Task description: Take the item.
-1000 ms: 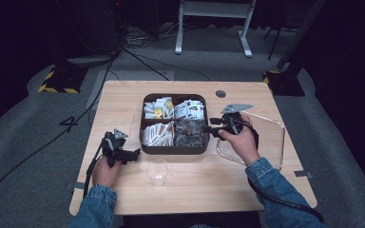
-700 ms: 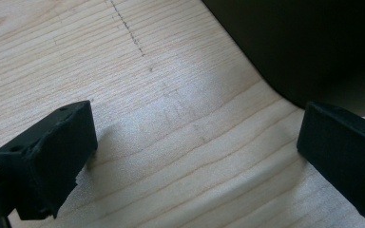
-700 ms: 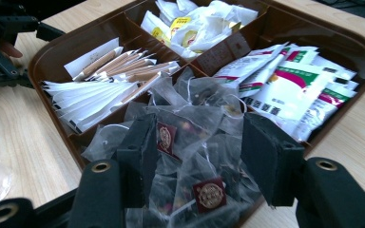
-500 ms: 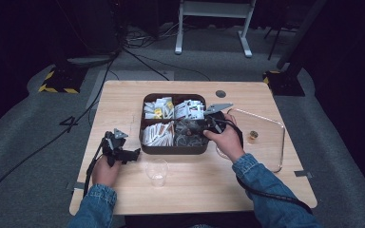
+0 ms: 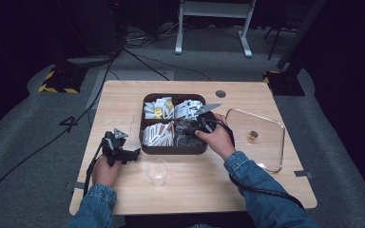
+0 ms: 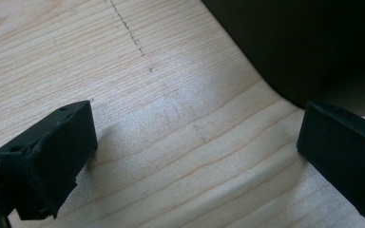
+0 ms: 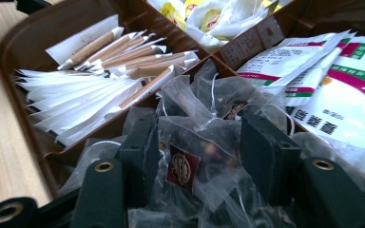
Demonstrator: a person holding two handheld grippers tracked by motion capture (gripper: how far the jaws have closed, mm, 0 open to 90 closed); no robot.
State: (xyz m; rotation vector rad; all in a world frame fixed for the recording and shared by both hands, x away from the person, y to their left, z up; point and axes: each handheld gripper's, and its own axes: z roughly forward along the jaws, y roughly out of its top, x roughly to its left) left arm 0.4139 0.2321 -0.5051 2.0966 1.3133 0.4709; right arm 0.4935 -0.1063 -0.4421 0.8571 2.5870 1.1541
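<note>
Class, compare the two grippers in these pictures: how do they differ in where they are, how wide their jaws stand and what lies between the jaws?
The right gripper reaches into the brown tray, while the left gripper rests over the bare wooden table beside the tray. The right gripper's jaws straddle a clear tea bag packet; the left gripper's jaws have only tabletop between them. The left gripper's jaws stand wider apart. Both are black, two-jawed and hand-held.

Left tongs [image 5: 134, 154] rest low with jaws wide; right tongs [image 5: 183, 127] point down, jaws closing.
</note>
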